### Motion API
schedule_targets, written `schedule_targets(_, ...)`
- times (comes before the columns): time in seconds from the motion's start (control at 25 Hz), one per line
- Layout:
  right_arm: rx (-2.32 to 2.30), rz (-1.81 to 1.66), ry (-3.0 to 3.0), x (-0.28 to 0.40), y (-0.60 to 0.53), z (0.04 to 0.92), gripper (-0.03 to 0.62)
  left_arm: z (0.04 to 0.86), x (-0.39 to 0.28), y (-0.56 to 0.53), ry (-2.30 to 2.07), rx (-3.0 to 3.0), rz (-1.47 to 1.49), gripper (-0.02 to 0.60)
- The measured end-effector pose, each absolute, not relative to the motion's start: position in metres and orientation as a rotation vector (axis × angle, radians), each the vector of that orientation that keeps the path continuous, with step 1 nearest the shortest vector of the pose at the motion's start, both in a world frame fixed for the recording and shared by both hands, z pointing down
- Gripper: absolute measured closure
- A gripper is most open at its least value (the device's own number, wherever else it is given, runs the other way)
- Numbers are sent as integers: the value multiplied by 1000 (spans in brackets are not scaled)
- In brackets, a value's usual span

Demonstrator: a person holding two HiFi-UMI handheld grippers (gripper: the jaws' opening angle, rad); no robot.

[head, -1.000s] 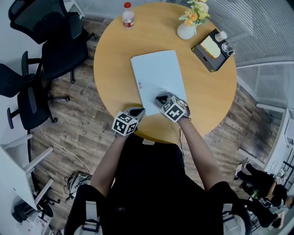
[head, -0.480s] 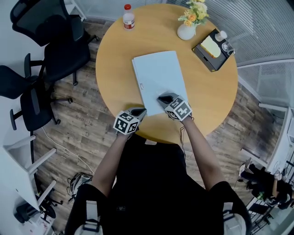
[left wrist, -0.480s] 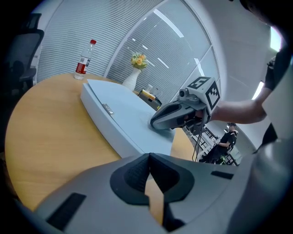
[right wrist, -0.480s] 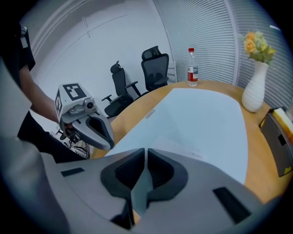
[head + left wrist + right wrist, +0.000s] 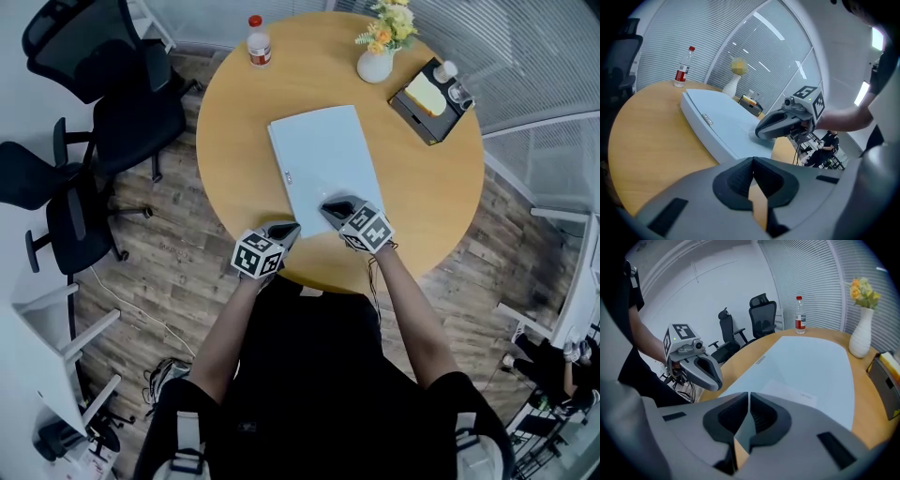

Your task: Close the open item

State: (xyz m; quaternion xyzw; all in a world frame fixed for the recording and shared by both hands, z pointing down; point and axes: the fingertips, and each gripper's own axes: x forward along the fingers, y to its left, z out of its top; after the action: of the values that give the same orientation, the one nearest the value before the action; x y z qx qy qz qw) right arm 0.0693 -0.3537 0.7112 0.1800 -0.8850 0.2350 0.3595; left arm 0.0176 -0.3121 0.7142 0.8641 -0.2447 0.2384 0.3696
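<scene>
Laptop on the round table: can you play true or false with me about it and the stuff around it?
1. The laptop lies shut and flat on the table. True.
2. The bottle has a blue cap. False: its cap is red.
3. The left gripper is squeezing the laptop. False: its jaws are together with nothing between them, by the laptop's near corner.
4. The vase has flowers in it. True.

— Which colours are seen at frame centre?
— A pale blue-white laptop (image 5: 323, 159) on an orange-tan table (image 5: 234, 122).
— And at upper left?
— Black chairs (image 5: 122, 94) are seen over grey-brown wood-grain floor (image 5: 169, 253); a red-capped bottle (image 5: 258, 42) nearby.
</scene>
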Motion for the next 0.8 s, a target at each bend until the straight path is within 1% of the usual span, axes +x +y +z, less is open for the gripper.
schedule_targets(0.44, 532, 572, -2471, 68, -336, 684, 586, 690, 14, -310, -644, 2278, 580, 577)
schedule_targets(0.8, 649, 472, -2532, 78, -313, 653, 586, 652, 5, -299, -670, 2312, 477, 577)
